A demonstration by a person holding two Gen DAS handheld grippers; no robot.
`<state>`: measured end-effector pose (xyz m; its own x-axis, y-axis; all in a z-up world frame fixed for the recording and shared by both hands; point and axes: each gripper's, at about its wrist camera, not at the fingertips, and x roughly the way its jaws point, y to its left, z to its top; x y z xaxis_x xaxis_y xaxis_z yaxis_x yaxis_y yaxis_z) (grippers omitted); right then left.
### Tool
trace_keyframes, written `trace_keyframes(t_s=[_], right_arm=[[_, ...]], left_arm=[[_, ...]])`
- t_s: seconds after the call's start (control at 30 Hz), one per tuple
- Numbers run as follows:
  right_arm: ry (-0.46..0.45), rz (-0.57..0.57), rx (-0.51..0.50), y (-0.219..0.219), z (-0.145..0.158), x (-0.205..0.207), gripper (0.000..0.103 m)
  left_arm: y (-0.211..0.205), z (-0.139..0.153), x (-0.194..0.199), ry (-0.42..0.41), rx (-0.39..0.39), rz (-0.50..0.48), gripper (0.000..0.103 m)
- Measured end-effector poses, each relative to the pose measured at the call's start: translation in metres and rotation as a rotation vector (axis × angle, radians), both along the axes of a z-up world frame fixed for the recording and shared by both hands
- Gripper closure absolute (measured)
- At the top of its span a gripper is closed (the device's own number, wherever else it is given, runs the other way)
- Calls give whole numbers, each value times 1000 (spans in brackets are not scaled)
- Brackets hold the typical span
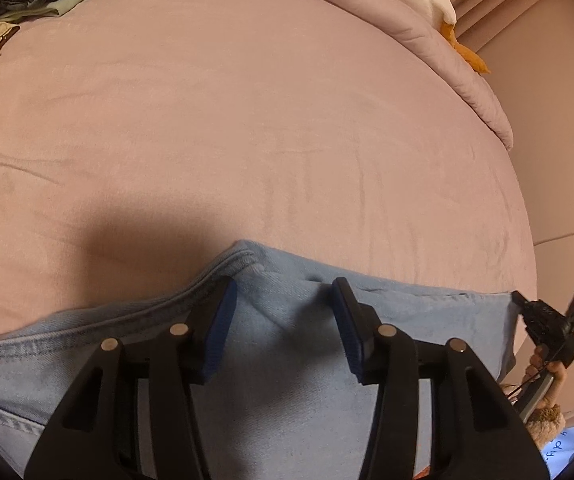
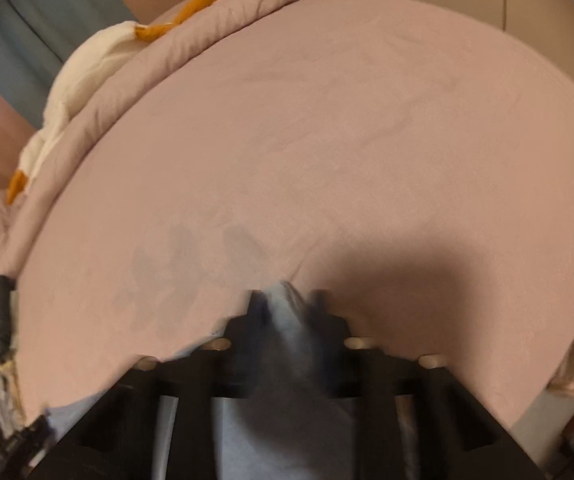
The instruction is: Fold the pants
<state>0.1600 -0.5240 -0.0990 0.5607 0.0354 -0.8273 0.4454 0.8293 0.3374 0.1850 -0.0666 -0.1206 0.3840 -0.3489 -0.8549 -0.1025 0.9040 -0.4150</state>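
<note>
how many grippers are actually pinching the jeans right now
1. The right gripper is shut on a bunch of the jeans. The left gripper hangs open above the denim, fingers apart, gripping nothing. The right-wrist view is blurred, so its grip looks likely rather than certain.

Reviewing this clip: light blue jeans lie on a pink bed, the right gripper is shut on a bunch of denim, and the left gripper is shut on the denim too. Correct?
Not quite. The left gripper is open: the left wrist view shows its fingers spread apart over the jeans. The rest holds: jeans on the pink bed, right gripper shut on denim.
</note>
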Motion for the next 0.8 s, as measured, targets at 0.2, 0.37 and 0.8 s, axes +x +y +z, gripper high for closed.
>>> trace_keyframes(t_s=[0.2, 0.37, 0.8], right_arm=[[-55, -49, -18, -3, 7, -8, 96], [-38, -25, -68, -1, -9, 0, 96], [-40, -115, 1, -29, 7, -81, 51]], left_arm=[[-12, 0, 7, -5, 14, -6, 48], [-15, 1, 7, -21, 34, -21, 42], [-22, 17, -76, 79, -73, -75, 32]])
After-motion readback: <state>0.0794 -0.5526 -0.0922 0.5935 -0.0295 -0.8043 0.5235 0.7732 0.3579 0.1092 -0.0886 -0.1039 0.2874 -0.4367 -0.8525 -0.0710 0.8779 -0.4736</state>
